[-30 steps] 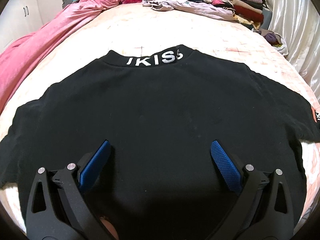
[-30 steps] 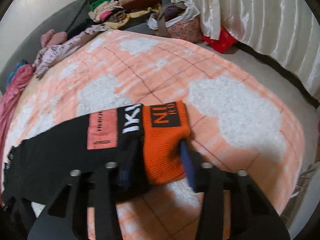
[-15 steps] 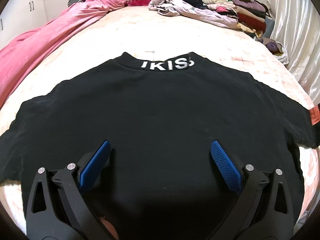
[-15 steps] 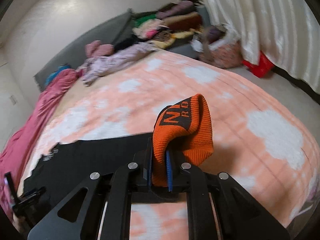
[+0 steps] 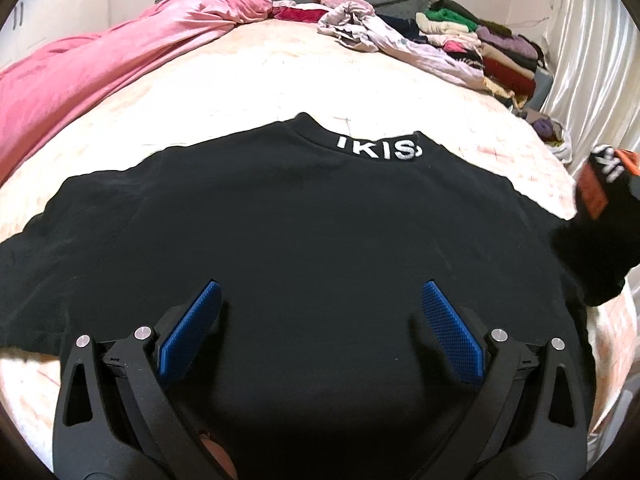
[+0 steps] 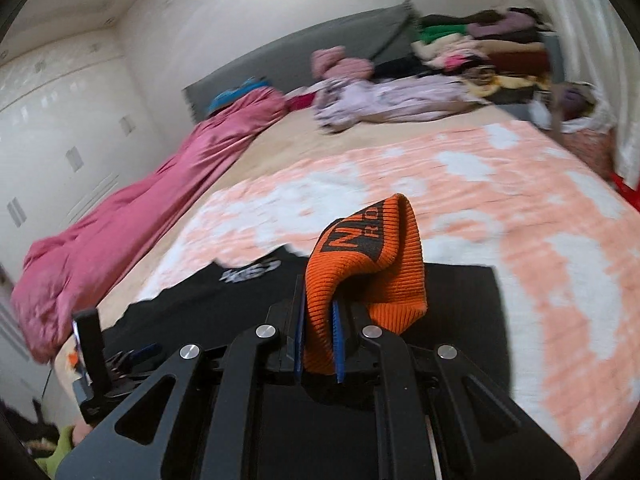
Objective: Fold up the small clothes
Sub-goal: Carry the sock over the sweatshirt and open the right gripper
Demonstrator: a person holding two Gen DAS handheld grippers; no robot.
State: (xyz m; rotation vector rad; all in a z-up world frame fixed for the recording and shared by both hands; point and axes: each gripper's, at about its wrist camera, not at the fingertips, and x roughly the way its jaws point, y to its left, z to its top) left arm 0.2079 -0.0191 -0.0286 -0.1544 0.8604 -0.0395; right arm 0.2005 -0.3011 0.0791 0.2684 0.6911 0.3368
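Black shirt (image 5: pixel 304 232) spread flat ahead of wide-open, empty left gripper (image 5: pixel 320 320); right gripper (image 6: pixel 318 344) clamped on orange cuff (image 6: pixel 364 264), lifted at shirt's right side.

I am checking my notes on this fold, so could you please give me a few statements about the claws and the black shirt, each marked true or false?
1. The right claw is shut on the orange cuff of the black shirt. True.
2. The left claw is clamped on the shirt's collar. False: it is open, over the lower body of the shirt.
3. The white lettering sits on the collar. True.
4. The sleeve with the orange cuff lies flat on the bed. False: it is lifted above the bedspread.
5. A pink blanket lies along one side of the bed. True.
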